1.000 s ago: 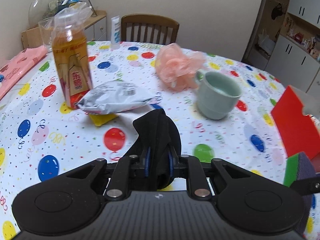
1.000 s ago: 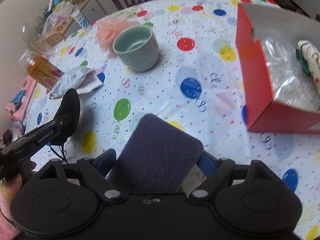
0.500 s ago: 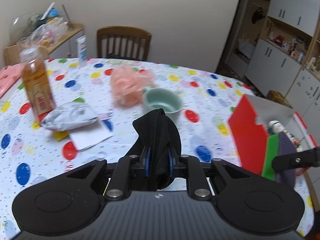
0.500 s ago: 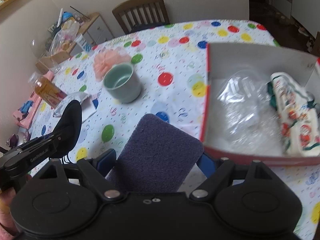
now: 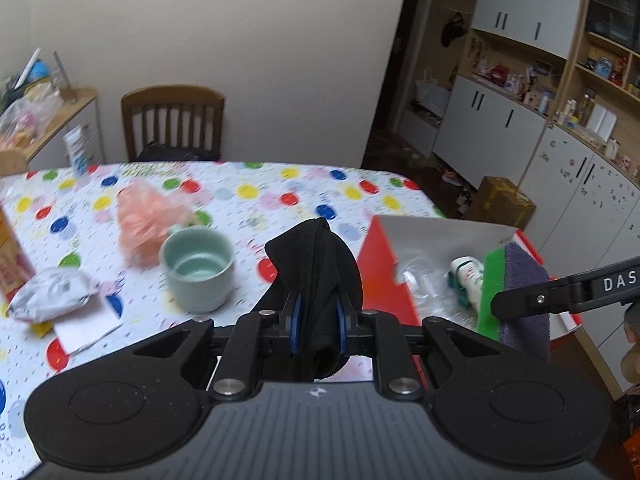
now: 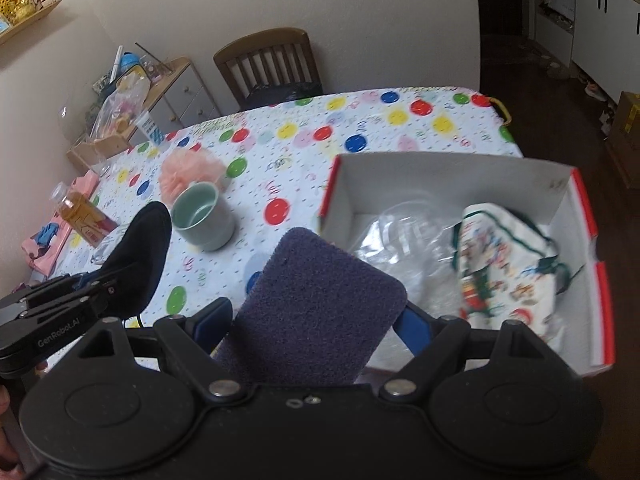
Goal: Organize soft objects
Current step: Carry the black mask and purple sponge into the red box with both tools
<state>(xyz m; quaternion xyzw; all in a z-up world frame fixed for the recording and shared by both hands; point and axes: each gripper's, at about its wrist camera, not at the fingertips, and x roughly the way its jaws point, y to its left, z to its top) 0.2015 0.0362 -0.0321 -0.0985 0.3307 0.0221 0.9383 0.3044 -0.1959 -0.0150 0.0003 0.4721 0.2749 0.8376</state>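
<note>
Left wrist view is showing the left gripper (image 5: 316, 312) pinched nearly closed on a black soft pouch (image 5: 316, 256), whose long axis is running forward and up from between the blue pads, its rounded end pointing toward the far table edge. Right gripper (image 6: 316, 320) is standing wide, its 2 pads pressing the sides of a purple-and-green sponge (image 6: 316, 304); the sponge's long axis is pointing forward and slightly left, purple face up, green layer showing only from the left wrist view (image 5: 491, 292). Both things are hanging above the balloon-print tablecloth (image 6: 360, 132), the sponge just beside the near-left corner of the red box (image 6: 560, 184). Inside that box a printed cloth bag (image 6: 504, 264) and a clear plastic piece (image 6: 400, 228) are lying. A pale green cup (image 5: 198, 274) is standing between the pouch and a pink mesh puff (image 5: 144, 216). A silver packet (image 5: 48, 298), an amber bottle (image 6: 82, 216) and a wooden chair (image 5: 174, 124) are sitting farther off.
</note>
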